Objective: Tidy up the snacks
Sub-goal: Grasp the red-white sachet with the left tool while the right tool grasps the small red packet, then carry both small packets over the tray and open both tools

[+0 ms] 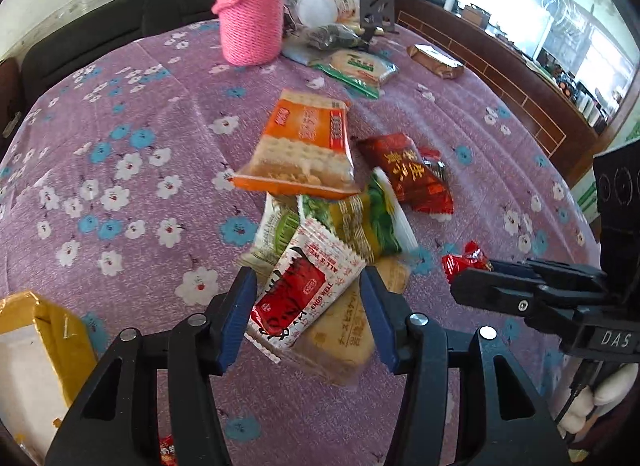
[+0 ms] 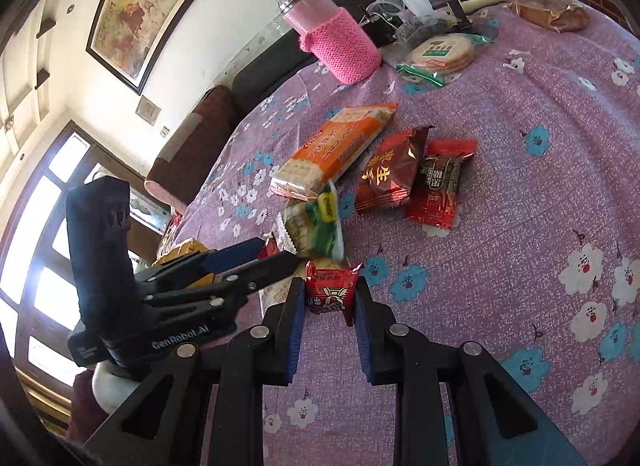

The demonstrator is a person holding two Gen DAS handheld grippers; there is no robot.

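My left gripper point(image 1: 308, 298) is shut on a white and red snack packet point(image 1: 298, 300) that lies over a pale biscuit pack point(image 1: 344, 330). My right gripper point(image 2: 329, 298) is shut on a small red candy packet point(image 2: 330, 290), also seen in the left wrist view point(image 1: 464, 260). Ahead lie a green biscuit pack point(image 1: 360, 221), an orange cracker pack point(image 1: 304, 145) and a dark red packet point(image 1: 404, 169). A second red packet point(image 2: 440, 181) lies beside it. The left gripper shows in the right wrist view point(image 2: 264, 254).
A pink knit-covered bottle point(image 1: 252, 21) stands at the far side of the purple floral tablecloth point(image 1: 120, 137). Near it are a round cracker pack point(image 1: 360, 65), a brown wrapped pack point(image 1: 436, 59), a white jar point(image 1: 328, 3) and a black stand point(image 1: 376, 5). A yellow box point(image 1: 36, 330) sits at the lower left.
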